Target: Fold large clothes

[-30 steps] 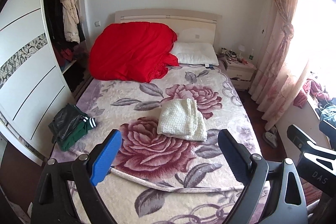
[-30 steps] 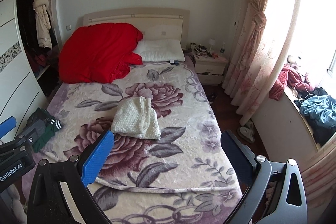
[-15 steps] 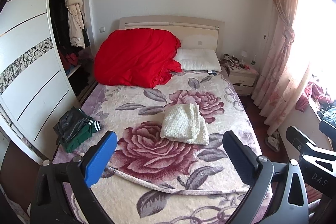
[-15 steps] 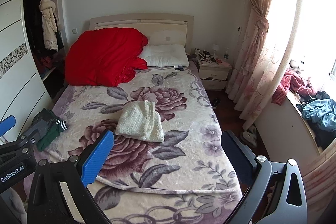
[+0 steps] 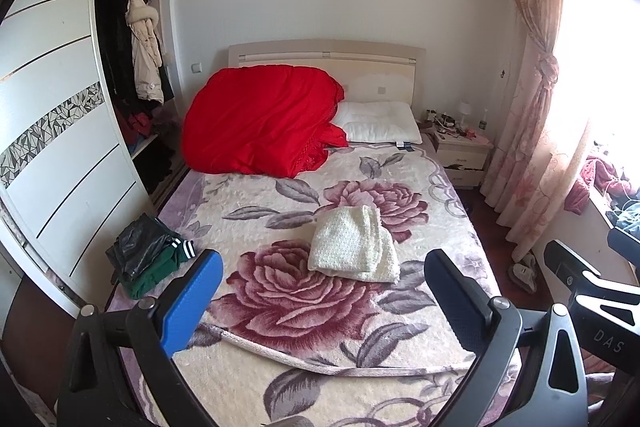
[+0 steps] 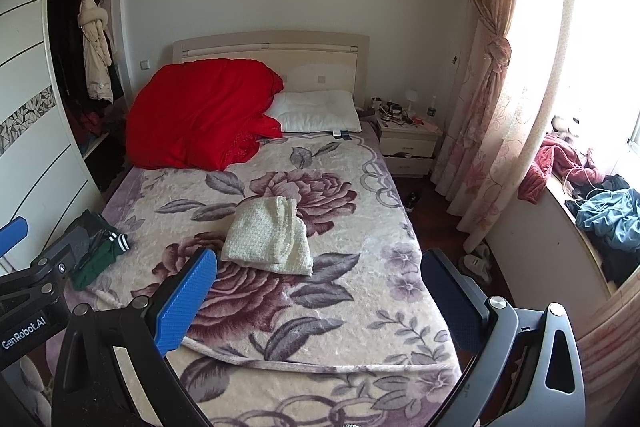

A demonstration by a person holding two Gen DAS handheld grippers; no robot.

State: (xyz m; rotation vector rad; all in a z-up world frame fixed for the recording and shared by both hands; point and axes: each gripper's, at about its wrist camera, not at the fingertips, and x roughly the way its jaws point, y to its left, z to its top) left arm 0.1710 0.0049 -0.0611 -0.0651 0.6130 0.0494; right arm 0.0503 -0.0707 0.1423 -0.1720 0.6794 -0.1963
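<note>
A folded cream knitted garment (image 5: 354, 247) lies in the middle of the bed's floral blanket (image 5: 280, 367); it also shows in the right wrist view (image 6: 268, 237). A folded pile of dark and green clothes (image 5: 146, 255) sits at the bed's left edge, also seen in the right wrist view (image 6: 96, 249). My left gripper (image 5: 324, 287) is open and empty, held above the foot of the bed. My right gripper (image 6: 320, 287) is open and empty beside it, to the right.
A red duvet (image 5: 260, 119) and a white pillow (image 5: 378, 123) lie at the headboard. A wardrobe (image 5: 52, 131) stands on the left, a nightstand (image 5: 460, 151) and curtain (image 5: 536, 107) on the right. Clothes are heaped on the window sill (image 6: 600, 211).
Both grippers have drawn back and risen from the bed, so the bed and the cream garment appear farther off. Both stayed open and empty.
</note>
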